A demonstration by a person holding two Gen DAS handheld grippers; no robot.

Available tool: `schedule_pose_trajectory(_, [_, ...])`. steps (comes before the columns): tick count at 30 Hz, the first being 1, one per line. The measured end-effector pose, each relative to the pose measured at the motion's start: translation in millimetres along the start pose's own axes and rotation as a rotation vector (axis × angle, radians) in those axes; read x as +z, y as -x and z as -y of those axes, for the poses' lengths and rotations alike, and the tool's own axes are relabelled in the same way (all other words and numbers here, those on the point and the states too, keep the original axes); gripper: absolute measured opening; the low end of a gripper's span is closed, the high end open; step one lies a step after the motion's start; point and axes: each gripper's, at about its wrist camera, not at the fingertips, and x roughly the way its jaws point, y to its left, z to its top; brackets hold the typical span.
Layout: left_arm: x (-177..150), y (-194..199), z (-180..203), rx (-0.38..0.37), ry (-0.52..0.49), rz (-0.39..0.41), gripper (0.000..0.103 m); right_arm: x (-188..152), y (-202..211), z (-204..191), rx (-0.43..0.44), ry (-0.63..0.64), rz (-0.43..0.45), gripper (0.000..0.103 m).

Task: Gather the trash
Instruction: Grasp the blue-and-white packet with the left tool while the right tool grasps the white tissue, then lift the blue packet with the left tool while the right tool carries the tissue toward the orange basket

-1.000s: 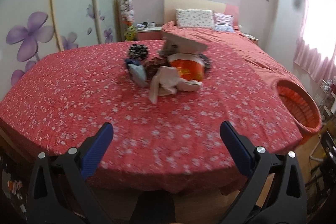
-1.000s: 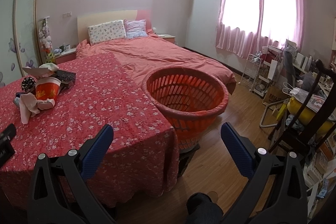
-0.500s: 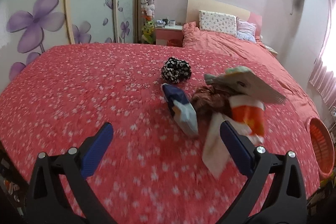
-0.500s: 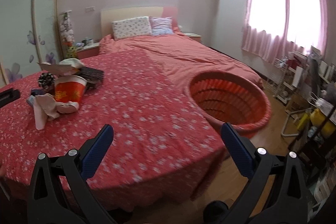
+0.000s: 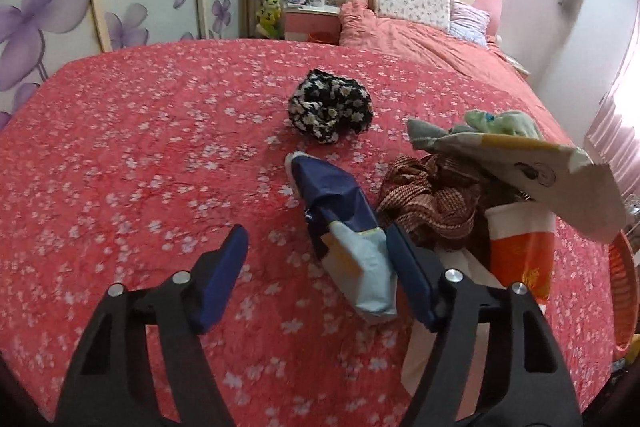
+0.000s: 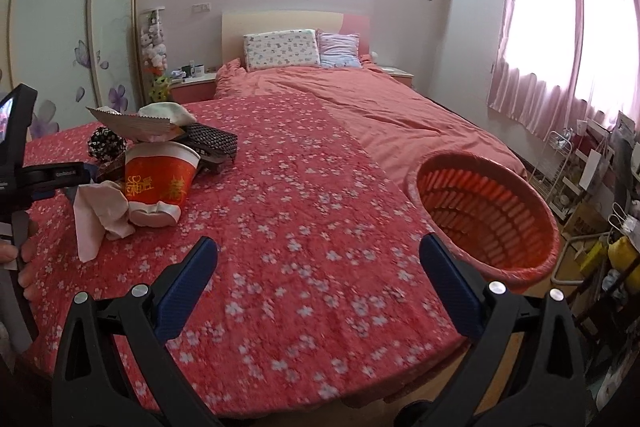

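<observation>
The left gripper (image 5: 316, 259) is being held low over the red floral bedspread (image 5: 132, 155), angled down at the trash pile. Its jaws have just been closing and are now standing at a middling width, pads not pressing on anything. A dark blue and pale blue packet (image 5: 348, 227) is lying between the jaws, close against the right pad; the left pad is well apart from it.

Just right of the packet a brown patterned cloth (image 5: 432, 199) is bunched, and right of that an orange and white paper cup (image 5: 520, 247) is lying under a torn paper bag (image 5: 532, 167). A black and white floral scrunchie (image 5: 330, 107) is sitting farther off, apart from the pile. A crumpled white tissue (image 6: 100, 215) is lying at the near side of the cup.

The right gripper (image 6: 320, 287) is being held above the near part of the bedspread, jaws wide and holding nothing. The orange basket (image 6: 488, 215) is standing at the right edge of the bed (image 6: 400, 111), well apart from the pile. At the far left of the right wrist view, fingers (image 6: 24, 255) of the person's left hand are being seen around the other tool's handle.
</observation>
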Motion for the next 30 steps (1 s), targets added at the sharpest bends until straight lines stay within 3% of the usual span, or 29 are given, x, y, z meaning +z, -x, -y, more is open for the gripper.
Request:
schedule_pose_trajectory(5, [3,-8,0,-0.043,0.004,-0.012,0.065,6,-7,-10,0.011,0.015,0.001,0.099])
schedule_pose_trajectory(9, [2,-19,-1,-0.089,0.033,-0.068,0.063,7,-9,-17,0.016,0.028,-0.003,0.099])
schedule_pose_trajectory(15, [-2,-25,-9,-0.098,0.046,-0.087,0.033,7,-9,-29,0.022,0.056,0.003,0.099])
schedule_pose_trajectory(23, [3,-17,-36,-0.067,0.036,-0.054,0.030,16,-13,-37,0.056,0.048,0.009,0.099])
schedule_pose_trajectory(30, [2,5,-48,-0.038,0.005,0.007,0.030,31,-12,-63,0.203,0.018,-0.007,0.090])
